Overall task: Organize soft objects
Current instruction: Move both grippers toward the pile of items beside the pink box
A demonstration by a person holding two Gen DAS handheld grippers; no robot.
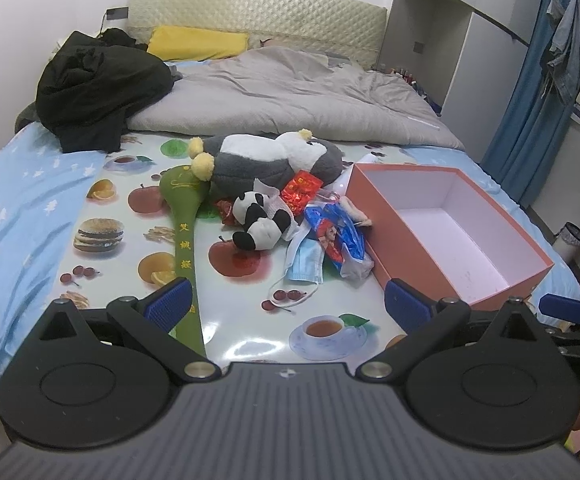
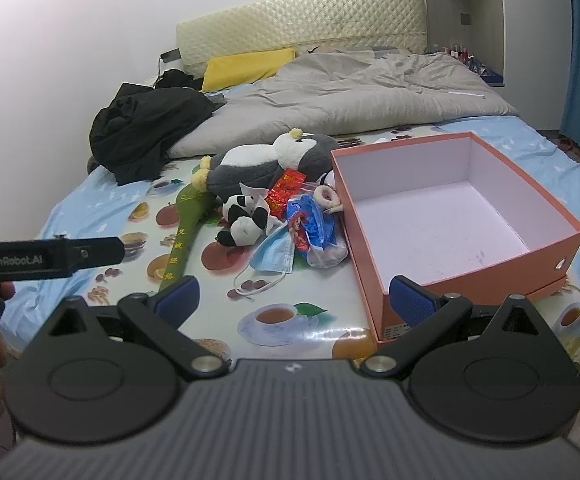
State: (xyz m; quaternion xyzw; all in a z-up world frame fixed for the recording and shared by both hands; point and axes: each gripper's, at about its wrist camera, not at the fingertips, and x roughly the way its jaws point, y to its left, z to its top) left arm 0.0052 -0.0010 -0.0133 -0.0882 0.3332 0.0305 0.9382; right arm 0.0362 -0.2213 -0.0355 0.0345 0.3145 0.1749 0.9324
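Both tools idle at the near edge of the bed. Left gripper (image 1: 286, 304) jaws spread wide, nothing between them. Right gripper (image 2: 294, 300) same: wide open, empty.

Soft stuff sits in one heap mid-way across the fruit-print cloth (image 1: 242, 332), touching or just beside the left wall of the orange box (image 1: 430, 272), which is open and empty inside. Heap contents: big grey-white plush (image 1: 274, 160) at the far side, small panda plush (image 1: 260, 222) in front of it, green padded stick (image 1: 186, 240) running from the heap toward the near edge, blue face mask (image 1: 306, 262), crinkly blue-red bag (image 1: 336, 240) against the box, red packet (image 1: 300, 192) behind the panda.

Handling guess: all light and squashy, nothing fragile. Panda: pinch across the body, it should compress and hold. Big plush probably bulky for one jaw span; grab a limb or the head tuft. Mask is thin and limp, take it at a bunched fold. Bag likely slippery, may slide out.
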